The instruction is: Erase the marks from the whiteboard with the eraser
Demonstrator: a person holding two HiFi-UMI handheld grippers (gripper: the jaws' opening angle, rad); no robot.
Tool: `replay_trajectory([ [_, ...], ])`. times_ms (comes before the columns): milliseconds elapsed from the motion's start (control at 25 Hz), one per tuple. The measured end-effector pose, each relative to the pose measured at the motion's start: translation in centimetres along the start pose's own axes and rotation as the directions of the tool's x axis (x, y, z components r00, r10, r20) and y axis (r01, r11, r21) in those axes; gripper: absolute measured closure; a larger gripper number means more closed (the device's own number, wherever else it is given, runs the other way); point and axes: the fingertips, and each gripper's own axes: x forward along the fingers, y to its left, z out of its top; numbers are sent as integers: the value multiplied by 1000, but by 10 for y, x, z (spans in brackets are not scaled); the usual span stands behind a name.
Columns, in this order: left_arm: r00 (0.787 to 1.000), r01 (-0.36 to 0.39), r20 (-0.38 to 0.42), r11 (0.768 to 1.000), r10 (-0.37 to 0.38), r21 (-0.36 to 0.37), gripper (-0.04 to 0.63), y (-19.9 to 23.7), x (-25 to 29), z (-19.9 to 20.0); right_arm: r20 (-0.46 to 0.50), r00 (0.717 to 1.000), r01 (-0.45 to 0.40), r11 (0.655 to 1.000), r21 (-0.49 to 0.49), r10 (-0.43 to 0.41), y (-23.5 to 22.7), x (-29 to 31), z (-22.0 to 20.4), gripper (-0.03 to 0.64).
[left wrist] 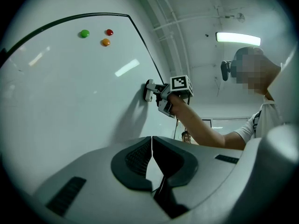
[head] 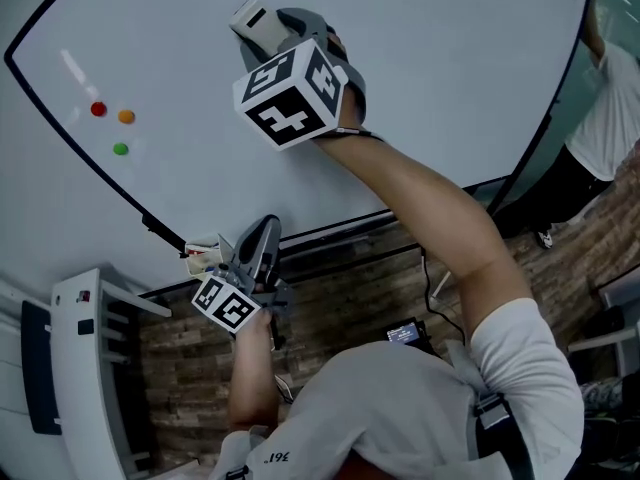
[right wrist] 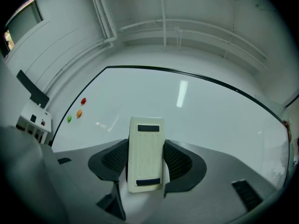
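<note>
The whiteboard point(head: 430, 58) fills the upper head view, and I see no pen marks on it. A cream eraser point(head: 252, 20) lies flat against the board, with my right gripper point(head: 268, 30) shut on it. In the right gripper view the eraser point(right wrist: 145, 148) stands upright between the dark pads of the right gripper point(right wrist: 145, 161). My left gripper point(head: 258, 238) hangs low by the board's bottom edge, away from the eraser. In its own view the left gripper point(left wrist: 152, 146) has its jaws closed together on nothing. Red point(head: 98, 109), orange point(head: 126, 116) and green point(head: 120, 149) magnets sit at the board's left.
A small red-and-white item point(head: 202, 254) rests at the board's lower edge beside the left gripper. A white cabinet point(head: 90, 368) stands at the lower left. Another person point(head: 605, 118) stands past the board's right edge. Brown wood-plank floor point(head: 340, 298) lies below.
</note>
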Motion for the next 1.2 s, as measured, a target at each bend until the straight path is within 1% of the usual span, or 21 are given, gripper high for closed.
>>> replay_trajectory([
  [240,1000,9,-7,1000,-9,-2,588,-6,10,-6,-25,1000,2,1000,31,-1,-18,-3,-6,362],
  [520,999,24,-28,1000,-24,-11,589,-13,21,-16,-44,999,13,999,46,-11,-43,-10,-17,362],
  [1000,996,65,-53,998,-66,-16,588,-31,58,-33,-72,996,59,997,55,-55,-100,-29,-46,362],
  [1200,996,70,-61,997,-71,-16,589,-37,68,-40,-80,994,75,995,65,-70,-122,-38,-57,362],
])
